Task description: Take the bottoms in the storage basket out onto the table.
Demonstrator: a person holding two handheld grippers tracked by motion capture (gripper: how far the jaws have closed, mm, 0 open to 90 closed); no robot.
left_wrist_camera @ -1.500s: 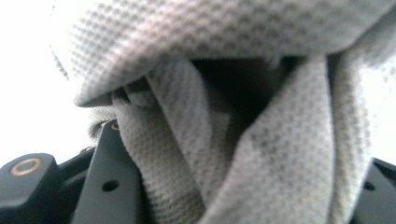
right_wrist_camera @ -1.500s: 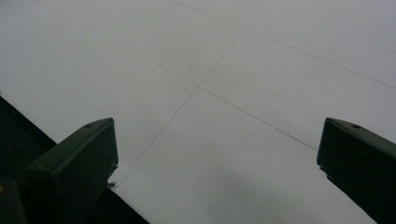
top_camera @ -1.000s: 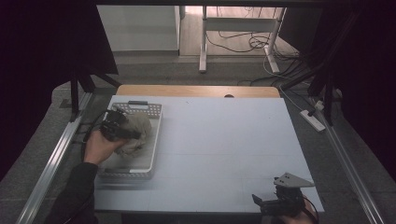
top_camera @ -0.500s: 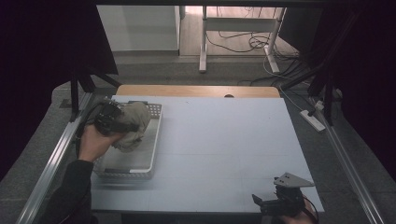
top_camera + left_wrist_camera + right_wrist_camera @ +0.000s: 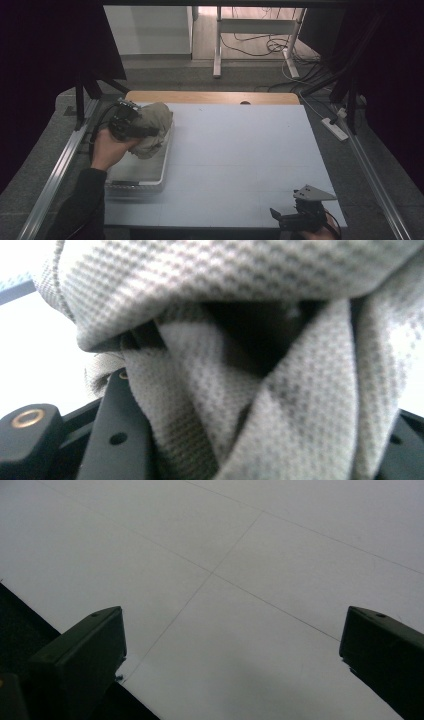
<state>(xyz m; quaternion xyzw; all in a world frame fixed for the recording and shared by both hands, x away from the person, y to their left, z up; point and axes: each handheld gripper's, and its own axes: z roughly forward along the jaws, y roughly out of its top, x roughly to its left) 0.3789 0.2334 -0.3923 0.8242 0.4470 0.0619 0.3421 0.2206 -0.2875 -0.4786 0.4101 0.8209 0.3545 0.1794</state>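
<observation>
At the far left of the white desk (image 5: 240,150), the left gripper (image 5: 131,125) is holding one crumpled beige-grey waffle-weave cloth (image 5: 152,127) just above the far end of one shallow grey plastic tray (image 5: 142,176), its jaws clamped on a thick fold. To lift well, I judge it should be rising straight until the hanging cloth is clearing the rim. One right gripper (image 5: 302,216) is resting at the near right edge, jaws wide apart, holding nothing.
</observation>
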